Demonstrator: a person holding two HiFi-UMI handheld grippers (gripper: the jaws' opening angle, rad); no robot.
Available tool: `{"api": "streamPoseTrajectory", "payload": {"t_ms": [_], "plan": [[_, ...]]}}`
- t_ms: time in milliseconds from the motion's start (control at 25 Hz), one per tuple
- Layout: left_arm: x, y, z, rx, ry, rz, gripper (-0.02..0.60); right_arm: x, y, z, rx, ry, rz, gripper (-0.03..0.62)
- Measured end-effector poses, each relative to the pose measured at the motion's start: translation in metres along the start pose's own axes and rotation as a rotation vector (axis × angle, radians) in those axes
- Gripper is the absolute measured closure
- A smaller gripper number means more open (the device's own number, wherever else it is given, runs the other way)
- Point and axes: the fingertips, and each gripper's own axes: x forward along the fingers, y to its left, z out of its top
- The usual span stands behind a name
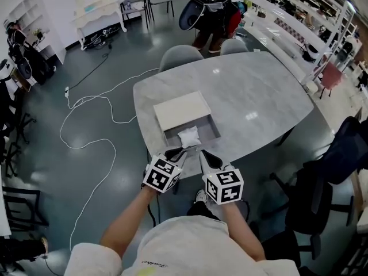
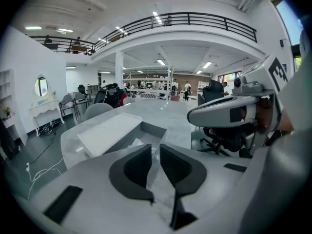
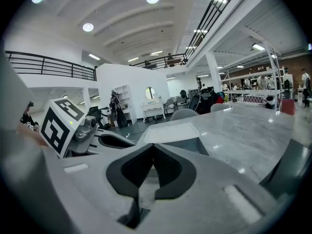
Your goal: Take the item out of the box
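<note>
An open grey box (image 1: 214,132) lies on the marble table (image 1: 253,91), near its front edge. Inside it rests a white crumpled item (image 1: 188,135). The box's white lid (image 1: 181,110) sits just behind it. My left gripper (image 1: 185,149) hovers at the box's near rim, its jaws a narrow gap apart with nothing between them. My right gripper (image 1: 202,153) hangs beside it, jaws shut and empty. The left gripper view looks past the left gripper (image 2: 154,147) to the box (image 2: 158,130), the item (image 2: 136,142) and the lid (image 2: 109,130). In the right gripper view, beyond the right gripper (image 3: 153,146), are the lid (image 3: 173,132) and the box (image 3: 197,145).
Two grey chairs (image 1: 181,55) stand at the table's far side. A black office chair (image 1: 313,197) is to my right. A white cable (image 1: 86,125) snakes over the floor on the left. Shelving (image 1: 299,22) lines the right wall.
</note>
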Motion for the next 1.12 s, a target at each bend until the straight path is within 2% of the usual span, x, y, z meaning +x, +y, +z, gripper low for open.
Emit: {"api": "streamPoseTrajectory", "payload": {"t_ms": [400,560,840,1120], "plan": [[0.063,0.018,0.002,0.130,0.137,-0.013,0.541,0.030,-0.045,0.001,0.015,0.047,0.044,0.589],[0.081,0.020,-0.004,0.136,0.195,-0.030,0.518,0.040,-0.059,0.004,0.019,0.054,0.064,0.589],[0.107,0.029,-0.010,0.145,0.276,-0.023,0.513,0.055,-0.085,0.010,0.030,0.068,0.098,0.589],[0.126,0.033,-0.025,0.178,0.391,-0.043,0.505,0.067,-0.108,0.012,0.039,0.085,0.137,0.589]]}}
